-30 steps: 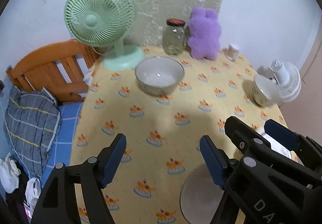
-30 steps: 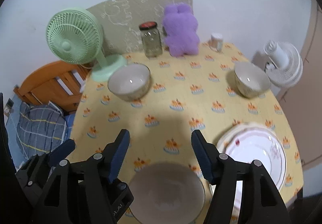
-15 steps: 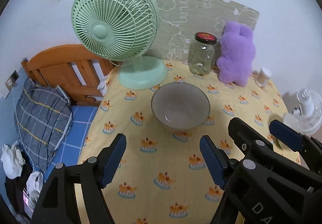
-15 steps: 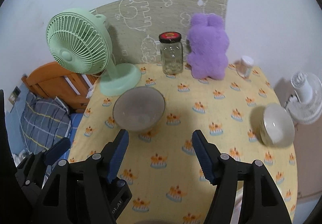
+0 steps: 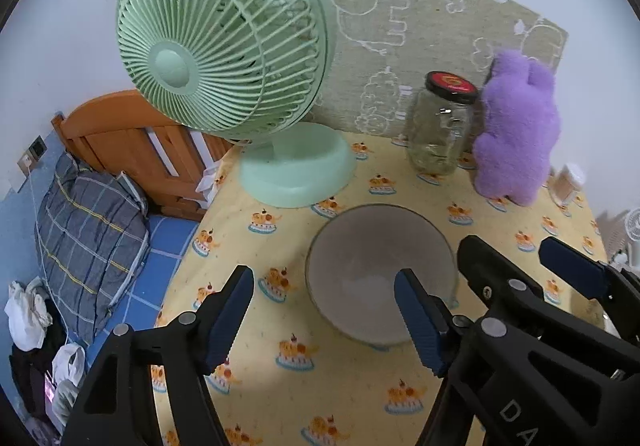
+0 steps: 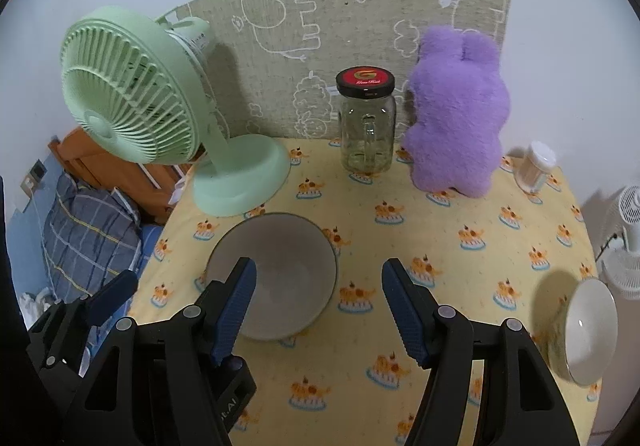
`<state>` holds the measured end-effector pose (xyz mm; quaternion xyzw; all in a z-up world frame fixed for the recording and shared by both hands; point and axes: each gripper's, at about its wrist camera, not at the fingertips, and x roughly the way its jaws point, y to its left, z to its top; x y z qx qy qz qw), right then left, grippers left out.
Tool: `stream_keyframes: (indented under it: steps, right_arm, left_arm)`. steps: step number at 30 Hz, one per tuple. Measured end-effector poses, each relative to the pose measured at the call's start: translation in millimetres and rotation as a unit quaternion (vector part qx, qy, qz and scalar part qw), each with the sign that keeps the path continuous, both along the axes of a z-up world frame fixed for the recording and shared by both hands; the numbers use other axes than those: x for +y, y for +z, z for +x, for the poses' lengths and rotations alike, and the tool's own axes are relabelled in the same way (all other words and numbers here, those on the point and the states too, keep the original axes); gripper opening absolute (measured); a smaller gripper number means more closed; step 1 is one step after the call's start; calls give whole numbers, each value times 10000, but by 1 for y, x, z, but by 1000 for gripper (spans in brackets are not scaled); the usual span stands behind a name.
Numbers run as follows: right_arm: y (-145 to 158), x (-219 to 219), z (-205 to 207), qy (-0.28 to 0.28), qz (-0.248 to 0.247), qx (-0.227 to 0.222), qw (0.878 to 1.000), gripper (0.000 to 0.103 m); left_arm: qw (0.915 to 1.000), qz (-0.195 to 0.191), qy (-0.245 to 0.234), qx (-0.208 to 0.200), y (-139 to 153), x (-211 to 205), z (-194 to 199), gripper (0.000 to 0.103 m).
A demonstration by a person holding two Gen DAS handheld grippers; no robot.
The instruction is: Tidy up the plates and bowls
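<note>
Yellow patterned cloth covers the surface, backed by a green fan, a glass jar and a purple plush toy. I hold both tools over the grey bowl: my left tool is closing, nothing gripped; my right tool stands spread, empty. A white bowl sits at the right edge.

On table: fan far left, jar and plush toy far centre, bowl near fan, 2nd bowl right.
</note>
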<state>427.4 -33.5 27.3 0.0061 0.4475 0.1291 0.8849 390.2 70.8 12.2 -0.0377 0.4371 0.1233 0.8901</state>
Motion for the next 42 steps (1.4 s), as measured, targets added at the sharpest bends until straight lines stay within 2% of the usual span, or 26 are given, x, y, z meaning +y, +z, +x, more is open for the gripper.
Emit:
stream_keyframes:
  steps: [10,13,16,17,19,22,25,42]
  right_arm:
    - [-46,14,35,19,-130,299,9995,69]
    - [-58,16,42,21,-148,328,9993,57]
    - [-69,18,49,8,-161,430,9989,52]
    - [-71,18,50,0,-157,439,9989,46]
    - [-76,20,53,11,-175,480,9987,42]
    - [-85,23,59,87,-163,652,9977,30]
    - [-90,25,61,104,-181,666,9976,30]
    - [-80,14,47,4,-12,814,9967,30]
  left_arm:
    - [9994,-192,62,272,-42,13,30,57]
    - [9993,-154,68,337,-51,14,37,49]
    - [9992,-77,85,386,-57,14,44,44]
    - [9991,-78,93,397,-59,15,46,43]
    - [9989,-84,120,451,-64,17,49,39]
    - [9982,-133,137,560,-73,21,53,31]
    - [9979,-228,118,593,-77,22,54,25]
    - [9971,-350,73,671,-66,12,39,25]
